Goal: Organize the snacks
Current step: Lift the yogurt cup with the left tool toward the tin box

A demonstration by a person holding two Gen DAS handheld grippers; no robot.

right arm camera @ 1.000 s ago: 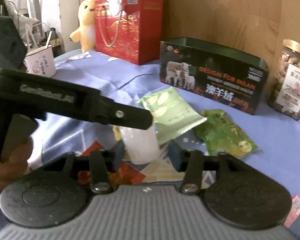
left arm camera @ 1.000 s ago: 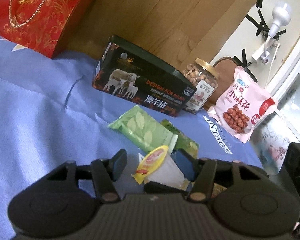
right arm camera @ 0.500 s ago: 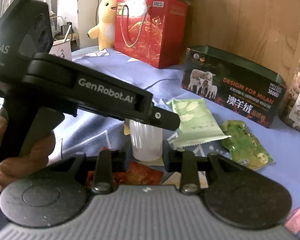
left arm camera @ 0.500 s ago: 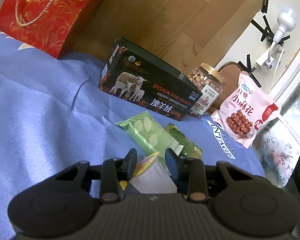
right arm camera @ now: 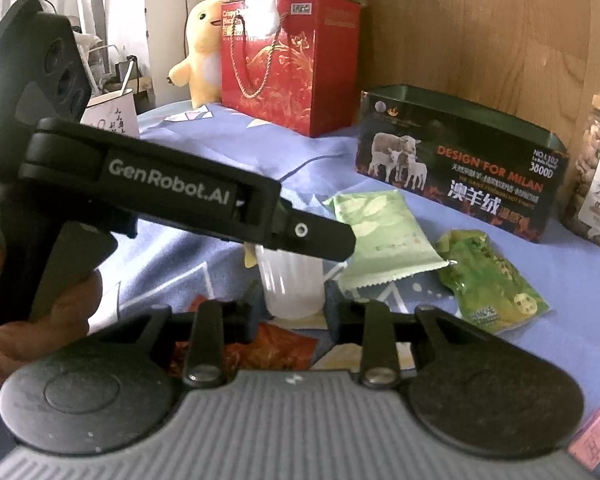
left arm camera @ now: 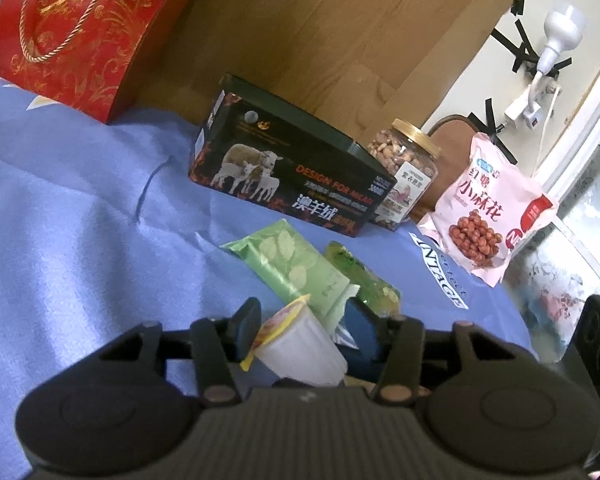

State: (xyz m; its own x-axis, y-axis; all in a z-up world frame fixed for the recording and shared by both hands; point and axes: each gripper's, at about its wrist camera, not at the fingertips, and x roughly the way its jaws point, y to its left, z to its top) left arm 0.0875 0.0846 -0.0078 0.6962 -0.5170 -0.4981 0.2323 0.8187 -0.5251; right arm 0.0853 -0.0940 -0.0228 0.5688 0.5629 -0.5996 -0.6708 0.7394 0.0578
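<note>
A white jelly cup (left arm camera: 300, 344) with a yellow-red foil lid lies tilted between the fingers of my left gripper (left arm camera: 302, 330), whose jaws stand apart around it. In the right wrist view the same cup (right arm camera: 290, 288) sits between the fingers of my right gripper (right arm camera: 290, 306), which is shut on it; the left gripper's body (right arm camera: 172, 196) crosses above it. A pale green leaf-print packet (left arm camera: 292, 270) and a bright green pouch (left arm camera: 364, 280) lie on the blue cloth just beyond. A dark open sheep-print box (left arm camera: 292, 184) stands behind them.
A nut jar (left arm camera: 406, 180) and a pink snack bag (left arm camera: 488, 216) stand right of the box. A red gift bag (left arm camera: 80, 32) is at the back left, by a yellow plush duck (right arm camera: 200, 52). A red-orange packet (right arm camera: 268, 350) lies under my right gripper.
My left gripper closed on the cup half a second ago and has now opened. My right gripper closed from open onto the cup. Both views have shifted slightly.
</note>
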